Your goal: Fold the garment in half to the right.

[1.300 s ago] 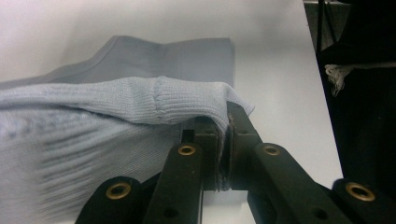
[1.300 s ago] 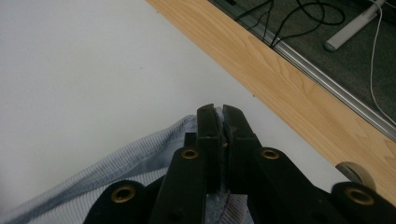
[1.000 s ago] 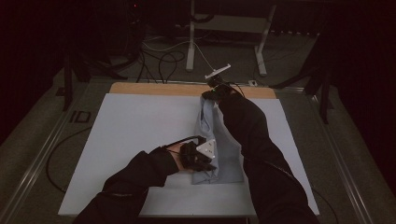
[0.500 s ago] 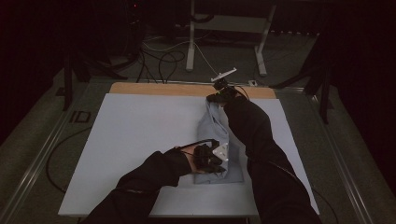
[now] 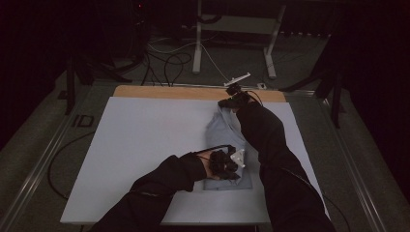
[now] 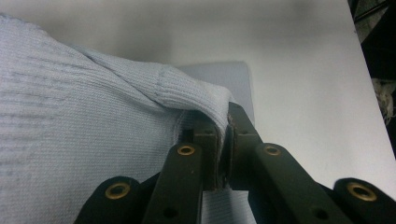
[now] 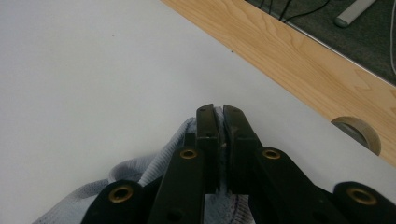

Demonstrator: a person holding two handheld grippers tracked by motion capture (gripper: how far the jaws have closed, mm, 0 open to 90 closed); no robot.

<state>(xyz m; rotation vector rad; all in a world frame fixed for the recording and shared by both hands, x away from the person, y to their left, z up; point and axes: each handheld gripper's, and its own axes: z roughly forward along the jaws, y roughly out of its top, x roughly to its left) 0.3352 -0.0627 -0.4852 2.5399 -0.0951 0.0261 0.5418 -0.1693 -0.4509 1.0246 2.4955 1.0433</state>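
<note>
While the pale blue knit garment [image 5: 227, 140] lies right of centre on the white table [image 5: 145, 140], I see my left gripper [image 5: 226, 164] clamped on its near ribbed edge [image 6: 187, 88], and my right gripper [image 5: 232, 99] pinching its far end.

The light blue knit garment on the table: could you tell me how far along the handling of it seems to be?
Done: the light blue knit garment lies as a narrow strip on the white table. In hand: the left gripper is shut on its near ribbed edge, and the right gripper is shut on its far end near the wooden strip. Left, probably: laying it flat or folding it, then releasing.
</note>
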